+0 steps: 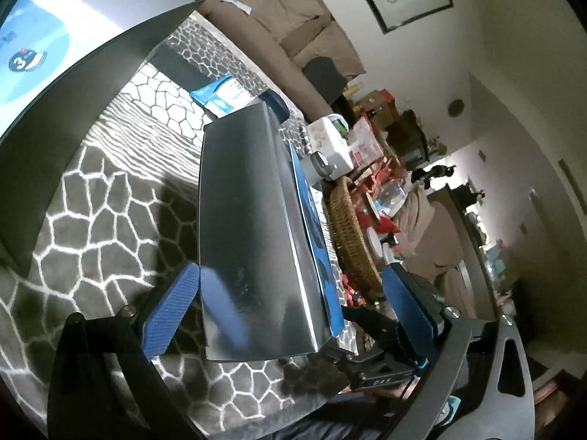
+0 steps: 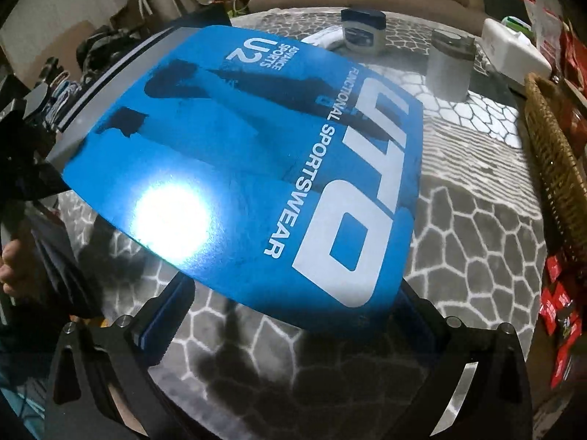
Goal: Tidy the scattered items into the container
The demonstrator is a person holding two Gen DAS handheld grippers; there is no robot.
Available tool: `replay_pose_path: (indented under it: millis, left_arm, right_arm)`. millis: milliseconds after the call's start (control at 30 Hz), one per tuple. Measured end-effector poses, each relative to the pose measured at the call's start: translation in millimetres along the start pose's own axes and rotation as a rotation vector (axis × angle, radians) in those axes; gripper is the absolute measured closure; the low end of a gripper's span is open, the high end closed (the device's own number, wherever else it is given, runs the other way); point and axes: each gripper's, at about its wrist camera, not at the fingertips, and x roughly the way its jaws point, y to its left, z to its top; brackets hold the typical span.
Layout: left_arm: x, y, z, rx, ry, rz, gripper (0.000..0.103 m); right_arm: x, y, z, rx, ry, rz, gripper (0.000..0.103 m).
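A flat blue-and-silver box is held above the patterned bench. In the right wrist view its printed face lies between the pads of the right tongs, which appear closed on its near edge. In the left wrist view the left tongs stand wide — one pad touches the silver side, the other is clear of it. The step in hand is judged to be carrying the box to a container; the next move calls for a level transfer and a release inside. A wicker basket stands at the bench edge — possibly the container. A jar, a grey tin and a white tub remain beyond the box.
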Motion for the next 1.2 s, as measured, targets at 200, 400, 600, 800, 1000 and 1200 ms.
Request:
replay_pose_path:
  millis: [200,400,600,800,1000,1200]
  left_arm:
    - [1,0,0,-0.001,-0.007,0.012,0.004]
    - [8,-4,2,0.029,-0.005,0.06,0.004]
    - [19,-8,6,0.071,0.028,0.118,0.004]
    - [26,-12,8,0.09,0.053,0.152,0.003]
    - [16,-25,22,0.033,0.029,0.021,0.002]
    - [34,-54,30,0.146,0.041,0.097,0.002]
  right_arm:
    - [6,-1,-2,0.019,-0.003,0.008,0.0]
    - [10,-2,1,0.042,-0.002,0.002,0.0]
    - [11,-4,5,0.035,-0.008,-0.024,0.0]
    - [12,-9,8,0.045,-0.006,-0.014,0.0]
    - [10,-37,4,0.186,-0.02,0.159,0.0]
    - [5,-44,6,0.207,-0.043,0.133,0.0]
